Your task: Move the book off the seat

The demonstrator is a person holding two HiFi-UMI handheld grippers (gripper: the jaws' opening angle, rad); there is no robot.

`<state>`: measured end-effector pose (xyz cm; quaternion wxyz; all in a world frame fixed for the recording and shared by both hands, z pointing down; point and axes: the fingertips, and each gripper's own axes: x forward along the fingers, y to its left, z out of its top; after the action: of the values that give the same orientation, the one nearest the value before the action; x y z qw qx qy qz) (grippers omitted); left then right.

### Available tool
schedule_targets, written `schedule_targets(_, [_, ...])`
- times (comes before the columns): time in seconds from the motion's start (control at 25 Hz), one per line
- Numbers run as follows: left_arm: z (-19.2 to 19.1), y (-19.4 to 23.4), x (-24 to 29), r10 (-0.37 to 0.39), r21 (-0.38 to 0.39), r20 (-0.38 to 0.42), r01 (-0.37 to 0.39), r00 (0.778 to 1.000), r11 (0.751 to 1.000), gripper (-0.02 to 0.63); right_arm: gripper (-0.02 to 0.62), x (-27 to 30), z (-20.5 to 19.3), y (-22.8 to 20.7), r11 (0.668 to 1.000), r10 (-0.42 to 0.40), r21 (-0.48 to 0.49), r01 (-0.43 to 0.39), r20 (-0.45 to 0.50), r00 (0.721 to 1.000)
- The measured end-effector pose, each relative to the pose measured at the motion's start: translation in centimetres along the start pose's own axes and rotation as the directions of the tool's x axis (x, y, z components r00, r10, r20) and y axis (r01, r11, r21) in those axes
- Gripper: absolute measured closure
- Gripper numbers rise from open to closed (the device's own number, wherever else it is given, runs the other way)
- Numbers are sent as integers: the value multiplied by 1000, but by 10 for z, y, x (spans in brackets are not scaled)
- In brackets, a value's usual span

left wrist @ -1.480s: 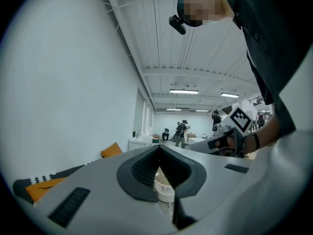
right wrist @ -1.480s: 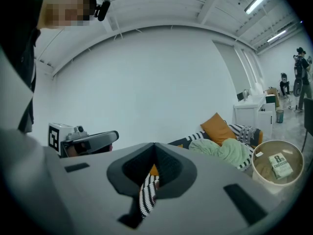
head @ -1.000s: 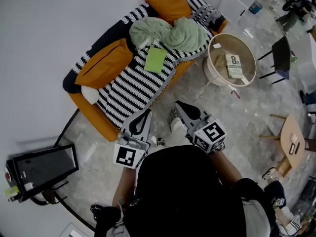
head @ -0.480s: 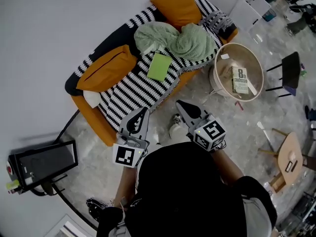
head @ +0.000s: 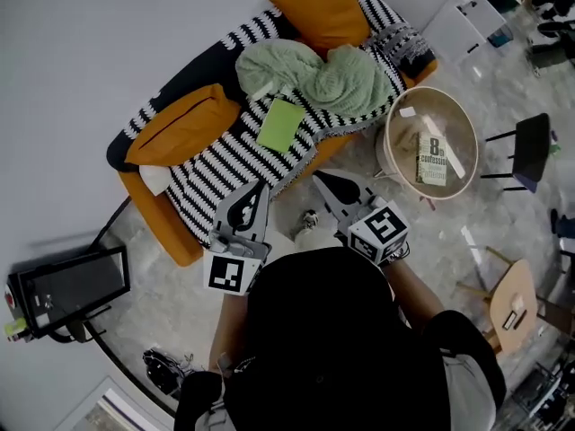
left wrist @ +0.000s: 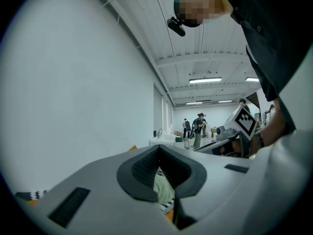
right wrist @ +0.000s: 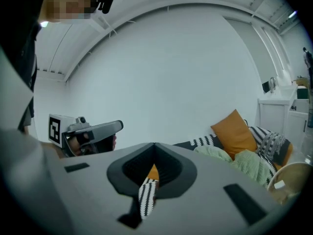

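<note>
Nearest, left gripper (head: pixel 259 189): fingers pressed together, nothing between, held just short of the sofa's front edge.
Right gripper (head: pixel 321 179): fingers likewise closed and empty, beside the left gripper, off the sofa's front edge.
Sofa (head: pixel 225 164): orange frame under a black-and-white striped cover, backed against the white wall.
Book (head: pixel 280 125): green, lying flat mid-seat on the sofa, just in front of the blanket.
Blanket (head: pixel 314 72): pale green, heaped on the sofa.
Cushion (head: pixel 184 124): orange, at the sofa's left end.
Second cushion (head: pixel 322 7): orange, at the sofa's far right end.
Round table (head: pixel 388 133): just off the sofa's right end, carrying another book (head: pixel 432 158).
</note>
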<state>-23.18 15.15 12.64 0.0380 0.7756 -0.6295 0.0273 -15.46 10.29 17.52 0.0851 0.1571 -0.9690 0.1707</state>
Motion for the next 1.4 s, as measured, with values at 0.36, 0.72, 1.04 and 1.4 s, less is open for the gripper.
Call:
schedule_targets(0.36, [-12,1,37,-33,-14,-40,33,999,999,598,581,8,10,-44,999,-47,14,47,11,999])
schedule_targets(0.72, [-55,36,85,-81,-52,-106,75,991,996,598,581,31,5,-100,985,-157,70,156,12,988])
schedule_targets(1.04, [-96,89,136,-93,-67,-152,84,984,994,598,580,70,-37,-155,959,-245,126,252,-69,967])
schedule_targets(1.4, [-148,135,184,-115,-69,-205,103,972,992,598,581,129,-75,-194,943,-270,169,288,-120,955])
